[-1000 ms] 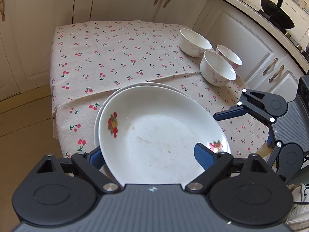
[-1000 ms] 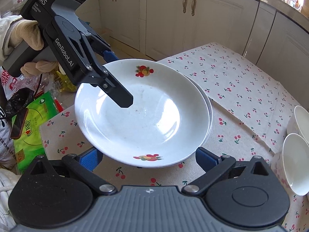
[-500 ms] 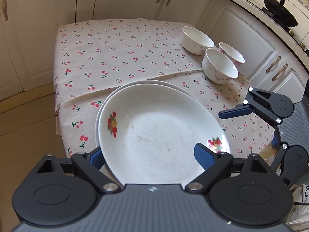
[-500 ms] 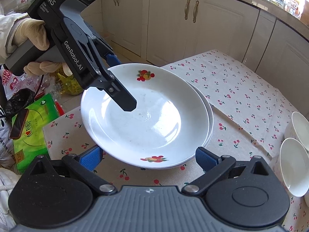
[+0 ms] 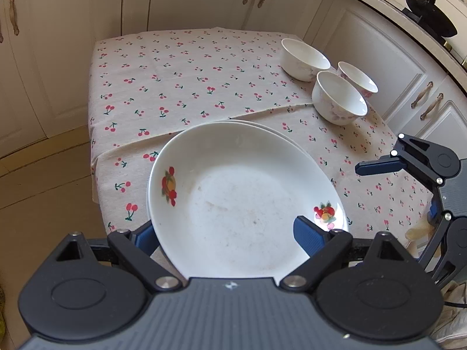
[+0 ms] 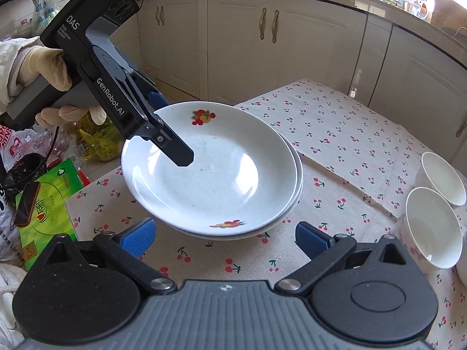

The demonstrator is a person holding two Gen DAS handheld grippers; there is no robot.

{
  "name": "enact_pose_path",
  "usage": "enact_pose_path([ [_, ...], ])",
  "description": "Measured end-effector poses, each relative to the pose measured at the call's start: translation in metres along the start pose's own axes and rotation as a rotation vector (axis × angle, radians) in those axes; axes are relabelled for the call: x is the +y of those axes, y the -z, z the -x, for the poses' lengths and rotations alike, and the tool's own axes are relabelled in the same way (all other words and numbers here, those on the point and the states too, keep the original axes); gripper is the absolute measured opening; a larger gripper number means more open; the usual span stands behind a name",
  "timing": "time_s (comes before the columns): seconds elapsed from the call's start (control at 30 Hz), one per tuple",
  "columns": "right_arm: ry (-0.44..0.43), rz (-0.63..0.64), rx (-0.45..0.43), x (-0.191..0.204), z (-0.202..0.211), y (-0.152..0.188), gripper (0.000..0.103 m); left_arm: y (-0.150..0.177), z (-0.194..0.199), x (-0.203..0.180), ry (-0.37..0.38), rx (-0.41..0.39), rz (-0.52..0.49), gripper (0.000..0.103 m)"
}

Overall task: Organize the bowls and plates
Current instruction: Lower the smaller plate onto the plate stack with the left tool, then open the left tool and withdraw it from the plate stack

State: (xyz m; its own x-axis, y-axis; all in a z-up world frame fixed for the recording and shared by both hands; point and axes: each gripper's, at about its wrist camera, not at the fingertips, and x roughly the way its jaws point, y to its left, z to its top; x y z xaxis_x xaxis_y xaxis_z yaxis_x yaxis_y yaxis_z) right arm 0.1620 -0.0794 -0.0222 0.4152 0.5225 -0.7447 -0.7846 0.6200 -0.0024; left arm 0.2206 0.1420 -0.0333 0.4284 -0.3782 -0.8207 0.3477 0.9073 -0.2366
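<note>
Surface (image 5: 181, 87): small, draped in a cream cherry-print cloth (image 6: 344, 134), ringed by cream kitchen cabinets (image 6: 239, 38). Top plate (image 6: 204, 169): white, fruit motifs, tilted above a second plate (image 6: 294, 180) lying on the cloth near the surface's front edge. Left claw (image 6: 175, 134): pinched on the top plate's rim, one finger inside, one beneath. Right claw (image 6: 224, 236): spread wide, holding nothing, just short of the plates. Three white bowls (image 5: 338, 99): clustered near the surface's far right edge. Black wok (image 5: 429, 5): on the worktop behind. Green packet (image 6: 43, 204) and bags: on the floor.
</note>
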Motion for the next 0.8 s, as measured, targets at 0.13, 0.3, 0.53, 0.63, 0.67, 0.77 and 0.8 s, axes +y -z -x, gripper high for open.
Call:
enact_pose_path([
  [0.13, 0.054, 0.01, -0.005, 0.003, 0.004, 0.011, 0.103, 0.001, 0.001, -0.001, -0.01, 0.002, 0.007, 0.093],
  [0.3, 0.109, 0.034, -0.02, 0.009, 0.01, 0.022, 0.103, 0.002, 0.002, -0.002, -0.021, 0.008, 0.005, 0.093],
  [0.53, 0.145, 0.005, -0.046, 0.009, 0.02, 0.032, 0.103, 0.008, 0.004, -0.001, -0.057, 0.012, 0.017, 0.093],
  [0.63, 0.158, -0.033, -0.058, 0.005, 0.024, 0.035, 0.103, 0.012, 0.006, -0.004, -0.073, -0.009, -0.004, 0.093],
  [0.67, 0.16, -0.054, -0.064, 0.004, 0.026, 0.038, 0.103, 0.013, 0.007, -0.007, -0.084, -0.018, -0.015, 0.093],
  [0.77, 0.169, -0.115, -0.086, -0.001, 0.031, 0.042, 0.103, 0.017, 0.011, -0.019, -0.116, -0.055, -0.055, 0.093],
  [0.8, 0.179, -0.131, -0.095, -0.002, 0.033, 0.044, 0.103, 0.018, 0.012, -0.025, -0.132, -0.073, -0.074, 0.093],
])
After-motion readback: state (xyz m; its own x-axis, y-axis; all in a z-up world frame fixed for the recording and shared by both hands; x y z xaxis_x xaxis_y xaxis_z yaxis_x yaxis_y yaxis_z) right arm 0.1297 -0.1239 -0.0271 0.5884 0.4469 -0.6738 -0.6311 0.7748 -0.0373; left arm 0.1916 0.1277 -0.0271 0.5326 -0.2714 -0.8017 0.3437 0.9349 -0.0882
